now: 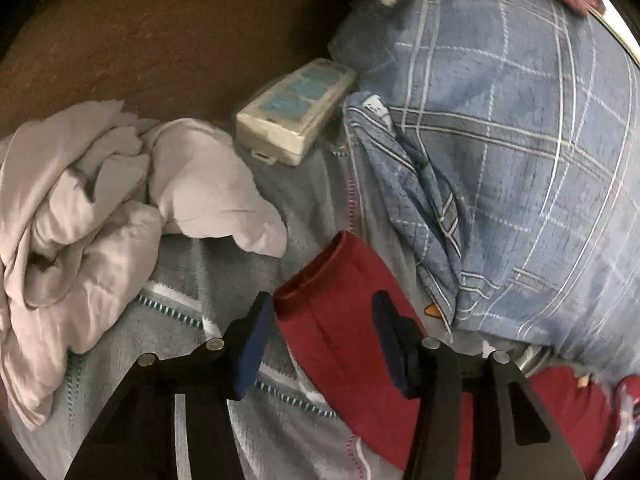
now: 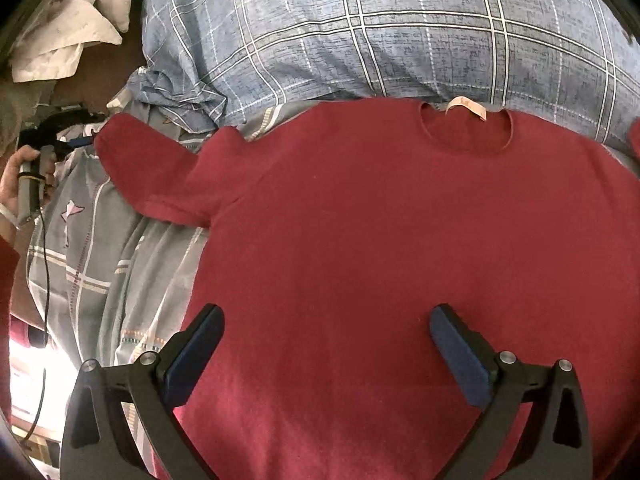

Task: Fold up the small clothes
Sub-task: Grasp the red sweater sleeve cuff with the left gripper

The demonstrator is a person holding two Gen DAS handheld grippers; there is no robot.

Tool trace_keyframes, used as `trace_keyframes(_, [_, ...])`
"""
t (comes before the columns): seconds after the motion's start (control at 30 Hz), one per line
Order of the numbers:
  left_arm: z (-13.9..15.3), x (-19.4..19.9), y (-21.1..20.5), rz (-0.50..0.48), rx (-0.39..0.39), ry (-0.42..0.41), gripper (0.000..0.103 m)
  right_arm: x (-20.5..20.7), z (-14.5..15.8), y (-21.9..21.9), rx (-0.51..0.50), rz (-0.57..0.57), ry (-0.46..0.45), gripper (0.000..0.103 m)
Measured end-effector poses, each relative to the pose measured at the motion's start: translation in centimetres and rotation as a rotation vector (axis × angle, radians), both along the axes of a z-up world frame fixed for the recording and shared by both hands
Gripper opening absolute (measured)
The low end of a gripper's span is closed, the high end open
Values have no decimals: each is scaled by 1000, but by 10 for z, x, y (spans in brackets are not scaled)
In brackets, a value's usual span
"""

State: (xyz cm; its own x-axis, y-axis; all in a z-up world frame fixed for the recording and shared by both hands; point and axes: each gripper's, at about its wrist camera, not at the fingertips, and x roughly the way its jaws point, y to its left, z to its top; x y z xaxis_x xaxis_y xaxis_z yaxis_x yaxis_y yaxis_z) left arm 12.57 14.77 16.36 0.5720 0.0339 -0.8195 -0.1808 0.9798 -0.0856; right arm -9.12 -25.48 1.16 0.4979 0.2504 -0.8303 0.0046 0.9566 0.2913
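Red shirt (image 2: 360, 240) flat, neck label (image 2: 466, 107) unreadable, left tool (image 1: 320, 340) and right tool (image 2: 326, 344) wide open, empty

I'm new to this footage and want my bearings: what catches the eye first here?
A dark red T-shirt lies spread flat on the grey bedspread, collar toward a blue plaid pillow. The left claw is open over its sleeve, and the right claw is open over its body. A crumpled pale cloth lies left.

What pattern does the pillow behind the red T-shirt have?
The pillow is blue-grey with a white and dark check, best seen in the right wrist view.
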Motion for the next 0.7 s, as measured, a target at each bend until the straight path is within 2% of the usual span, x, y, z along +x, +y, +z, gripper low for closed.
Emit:
trace_keyframes(0.07, [0,2,-1,-6,12,-2,48,0,0,1,-7,3,0,103])
trace_keyframes(0.13, [-1,2,1,-2,10,-3,35,0,0,2,-16,5,0,103])
trace_keyframes(0.2, [-2,3,2,3,16,8,26,0,0,2,-20,9,-1,103])
trace_keyframes(0.3, [-2,1,5,27,24,20,26,-1,0,1,-14,8,0,103])
trace_keyframes(0.37, [0,-3,7,37,4,-1,26,-1,0,0,-10,7,1,103])
trace_keyframes(0.5, [-2,-5,3,18,-9,1,44,0,0,2,-20,8,2,103])
trace_keyframes(0.63, [-5,-3,-5,3,15,2,43,0,0,5,-38,16,2,103])
trace_keyframes(0.67, [-6,-2,-5,7,18,2,40,0,0,5,-39,17,2,103])
trace_keyframes(0.7, [-7,-1,-5,12,21,1,29,0,0,5,-37,18,1,103])
